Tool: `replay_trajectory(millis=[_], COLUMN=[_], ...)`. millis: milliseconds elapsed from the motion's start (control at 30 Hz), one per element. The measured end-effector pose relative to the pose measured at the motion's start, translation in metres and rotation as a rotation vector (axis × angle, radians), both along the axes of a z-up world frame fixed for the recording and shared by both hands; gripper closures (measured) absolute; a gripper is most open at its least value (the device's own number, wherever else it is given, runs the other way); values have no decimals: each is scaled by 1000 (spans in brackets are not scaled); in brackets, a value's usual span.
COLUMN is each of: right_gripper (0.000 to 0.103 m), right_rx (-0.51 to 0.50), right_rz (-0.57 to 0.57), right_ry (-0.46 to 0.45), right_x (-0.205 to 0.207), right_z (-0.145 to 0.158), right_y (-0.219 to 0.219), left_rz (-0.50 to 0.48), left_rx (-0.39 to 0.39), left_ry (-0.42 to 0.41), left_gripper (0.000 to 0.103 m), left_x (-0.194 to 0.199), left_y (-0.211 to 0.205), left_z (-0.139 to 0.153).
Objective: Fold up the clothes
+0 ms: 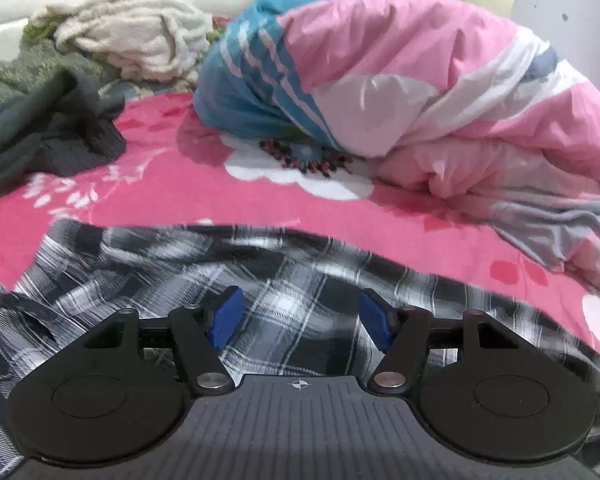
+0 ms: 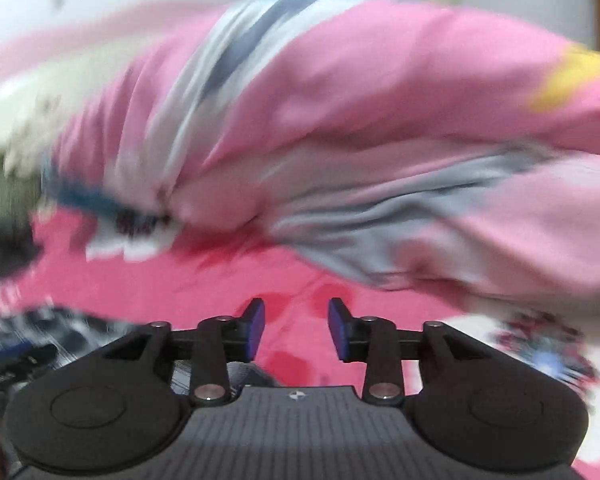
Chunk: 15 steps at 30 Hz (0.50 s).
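Note:
A black-and-white plaid garment (image 1: 188,264) lies spread on the pink floral bedsheet (image 1: 172,160) in the left wrist view. My left gripper (image 1: 300,322) hovers over it, open, its blue pads (image 1: 225,322) apart with only the flat cloth seen beneath them. The right wrist view is blurred by motion. There my right gripper (image 2: 296,330) stands open above bare pink sheet (image 2: 204,280), nothing between its pads (image 2: 255,330). An edge of the plaid garment (image 2: 60,330) shows at the lower left of that view.
A bunched pink, white, blue and grey duvet (image 1: 420,92) fills the back right of the bed, also close ahead as the duvet (image 2: 340,128) in the right view. A dark grey garment (image 1: 48,128), a green knit (image 1: 28,68) and a cream knit (image 1: 140,36) pile at back left.

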State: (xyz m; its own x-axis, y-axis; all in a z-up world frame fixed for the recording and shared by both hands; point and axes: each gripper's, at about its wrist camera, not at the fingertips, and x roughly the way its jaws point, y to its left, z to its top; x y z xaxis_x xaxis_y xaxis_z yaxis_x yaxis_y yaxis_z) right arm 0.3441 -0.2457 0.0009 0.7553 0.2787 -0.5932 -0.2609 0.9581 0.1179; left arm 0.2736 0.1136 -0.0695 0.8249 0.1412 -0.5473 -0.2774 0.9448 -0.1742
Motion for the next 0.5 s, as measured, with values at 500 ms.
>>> replay_trajectory(millis=[500], right_gripper=[63], right_rx=[-211], right_rz=[37], right_ry=[116], right_x=[-65], right_z=[-48], right_y=[-95], left_rz=[-260], left_rx=[22], left_ry=[48], left_gripper=[39], left_x=[19], left_y=[-87], left_z=[-15])
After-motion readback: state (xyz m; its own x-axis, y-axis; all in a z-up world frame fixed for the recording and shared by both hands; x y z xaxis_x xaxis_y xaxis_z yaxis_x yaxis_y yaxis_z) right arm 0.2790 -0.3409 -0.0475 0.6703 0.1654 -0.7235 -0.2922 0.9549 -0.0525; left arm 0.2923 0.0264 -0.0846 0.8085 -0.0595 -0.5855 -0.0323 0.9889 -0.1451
